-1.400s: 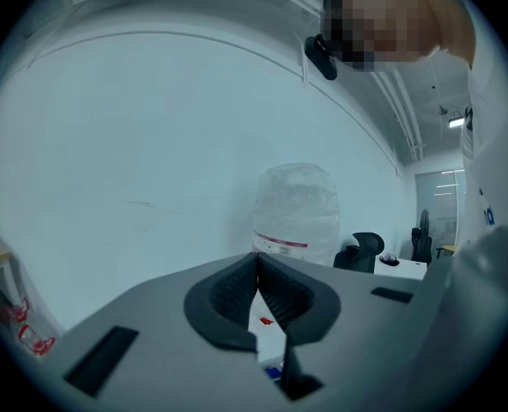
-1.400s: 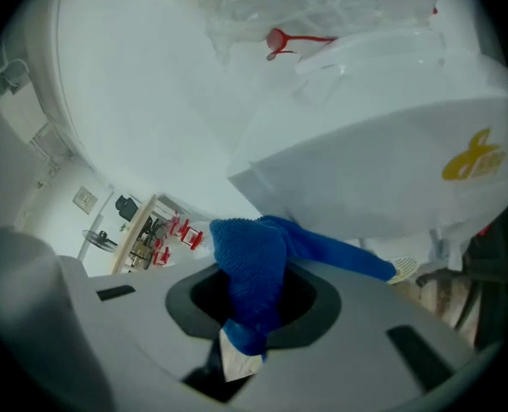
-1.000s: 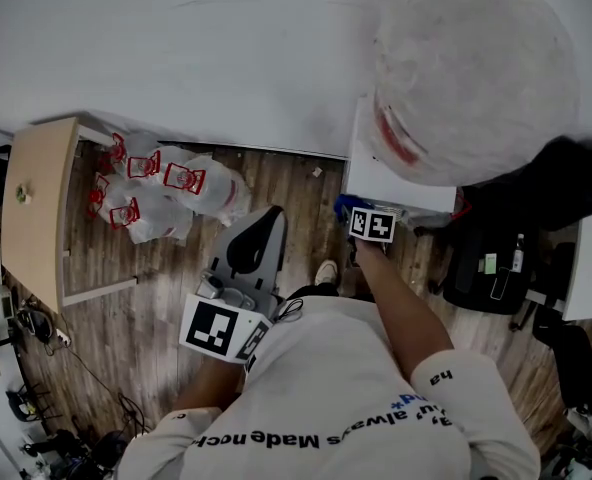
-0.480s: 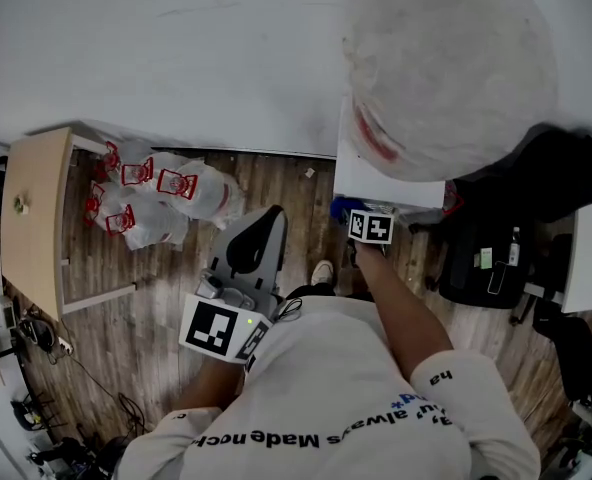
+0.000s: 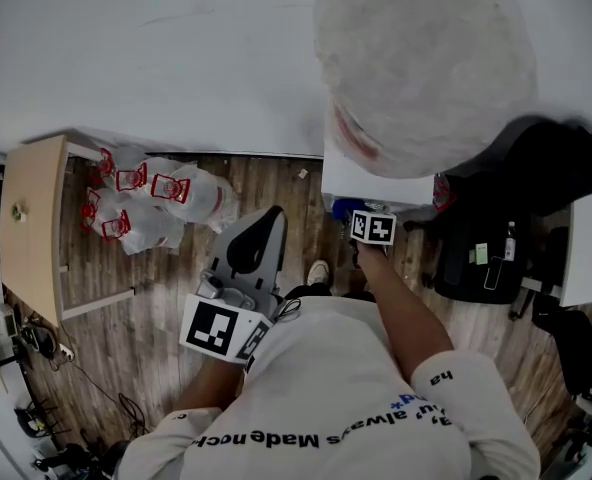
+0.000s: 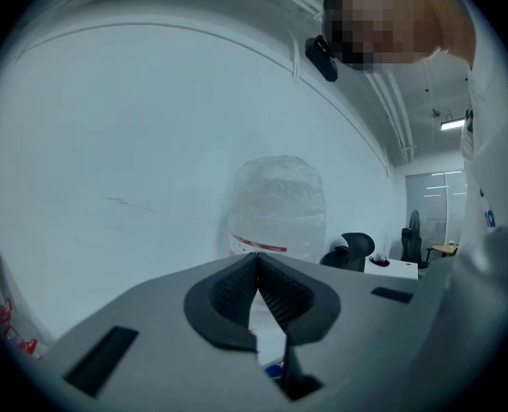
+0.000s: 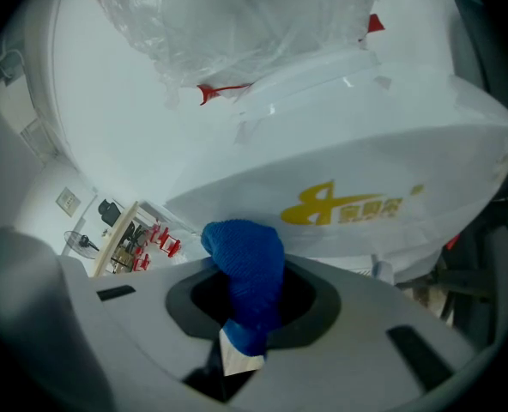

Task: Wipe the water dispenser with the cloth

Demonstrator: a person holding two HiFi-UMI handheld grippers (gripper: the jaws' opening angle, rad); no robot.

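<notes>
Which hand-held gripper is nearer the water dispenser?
Right. The right hand-held gripper, holding the cloth, is at the water dispenser's front; the left hand-held gripper hangs back by the person's torso.

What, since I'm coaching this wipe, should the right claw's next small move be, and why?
Probably push the right claw forward so its blue cloth presses the front of the water dispenser, then start a stroke. The claw is shut on the cloth, which sits near the panel; contact is unclear.
</notes>
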